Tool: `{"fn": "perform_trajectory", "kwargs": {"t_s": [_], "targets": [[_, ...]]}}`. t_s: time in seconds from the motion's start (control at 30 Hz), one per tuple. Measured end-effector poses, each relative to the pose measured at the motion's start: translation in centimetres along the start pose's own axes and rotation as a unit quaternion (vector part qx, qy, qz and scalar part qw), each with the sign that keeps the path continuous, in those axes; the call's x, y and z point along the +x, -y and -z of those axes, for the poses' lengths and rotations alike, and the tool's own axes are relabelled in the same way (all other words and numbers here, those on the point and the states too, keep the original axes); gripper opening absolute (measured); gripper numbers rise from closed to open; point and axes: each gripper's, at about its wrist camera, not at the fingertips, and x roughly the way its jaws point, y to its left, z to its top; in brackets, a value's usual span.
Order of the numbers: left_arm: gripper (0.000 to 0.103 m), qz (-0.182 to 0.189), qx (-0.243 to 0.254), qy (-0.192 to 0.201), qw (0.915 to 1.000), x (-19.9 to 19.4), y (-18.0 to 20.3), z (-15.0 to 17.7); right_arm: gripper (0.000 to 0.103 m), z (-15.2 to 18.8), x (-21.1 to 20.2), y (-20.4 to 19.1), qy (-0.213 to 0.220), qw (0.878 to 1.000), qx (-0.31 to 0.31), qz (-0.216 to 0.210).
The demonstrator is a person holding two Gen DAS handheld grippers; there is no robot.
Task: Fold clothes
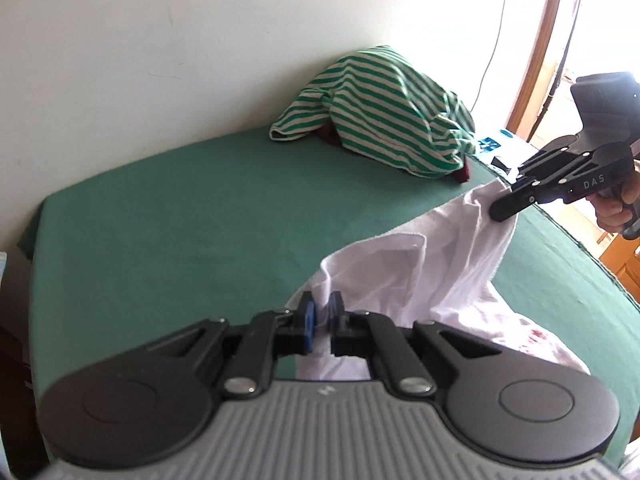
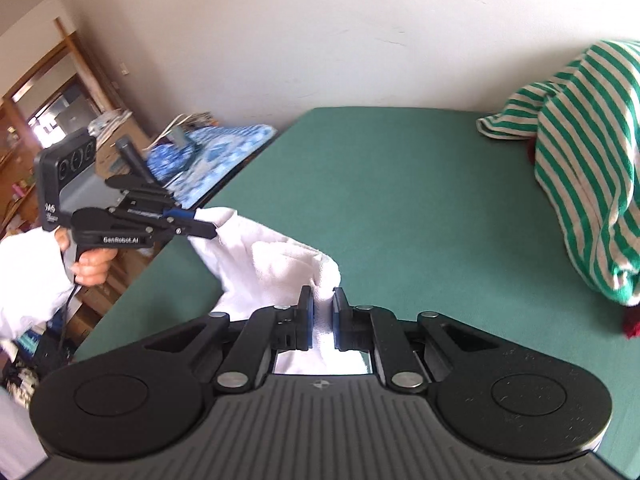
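A white garment hangs stretched between my two grippers above the green-covered table. At the bottom of the left wrist view, my left gripper is shut on one edge of it. My right gripper pinches the other edge, up and to the right. In the right wrist view the right gripper is shut on a thick fold of the white garment, and the left gripper clamps the far corner at the left. A crumpled green-and-white striped garment lies at the table's back.
A dark red cloth peeks from under the striped garment. A white wall runs behind the table. Left of the table lies a blue patterned cloth amid clutter. A wooden door frame stands at the right. A hand holds the left gripper.
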Motion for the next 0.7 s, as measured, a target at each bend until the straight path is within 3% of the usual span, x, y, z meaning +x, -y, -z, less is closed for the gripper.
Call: {"fn": "perform_trajectory", "kwargs": {"t_s": [0.17,0.3,0.7], "targets": [[0.001,0.020,0.015,-0.012,0.9996,-3.3,4.0,3.6,0.009,3.9,-1.9,-3.7,-0.029,0.999,-0.022,0.000],[0.001,0.019,0.030,-0.044,0.9984,-3.9,6.4,7.1,0.009,6.7,-1.8,-5.7,-0.051,0.998,-0.027,0.007],[0.002,0.016,0.017,-0.080,0.9965,-4.5,8.0,11.6,0.011,11.8,-1.2,-9.3,-0.095,0.992,-0.079,0.029]]}}
